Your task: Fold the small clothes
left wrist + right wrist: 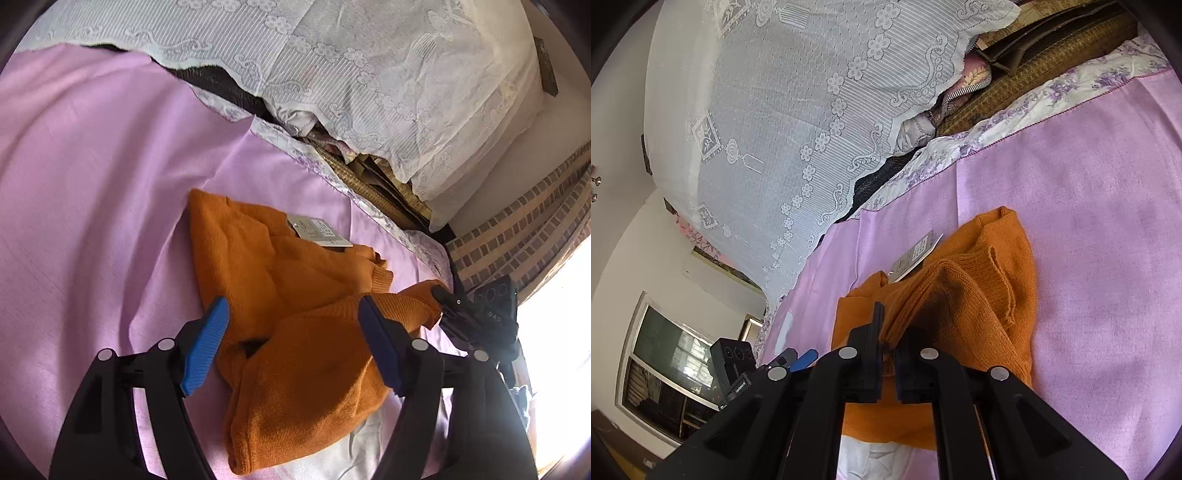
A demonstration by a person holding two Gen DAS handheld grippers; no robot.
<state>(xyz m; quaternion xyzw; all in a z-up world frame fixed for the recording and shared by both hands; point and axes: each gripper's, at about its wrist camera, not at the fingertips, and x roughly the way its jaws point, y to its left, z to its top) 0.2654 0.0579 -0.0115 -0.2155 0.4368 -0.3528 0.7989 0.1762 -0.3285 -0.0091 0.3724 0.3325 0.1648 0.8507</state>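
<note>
A small orange knit sweater (295, 314) lies crumpled on a pink sheet (92, 184), with a white paper tag (319, 230) near its collar. My left gripper (293, 332) is open, its blue pads apart on either side of the sweater's body, holding nothing. My right gripper (888, 332) is shut on a folded orange sleeve (945, 299) and holds it above the rest of the sweater (1008, 254). The right gripper also shows in the left wrist view (443, 295), at the sleeve's end. The tag shows in the right wrist view (916, 256).
A white lace cover (369, 74) drapes over piled bedding behind the sheet. A floral sheet edge (1052, 96) borders the pink one. A brick-patterned wall (524, 236) and bright window stand at the right. The left gripper's blue pads (801, 360) show low left in the right wrist view.
</note>
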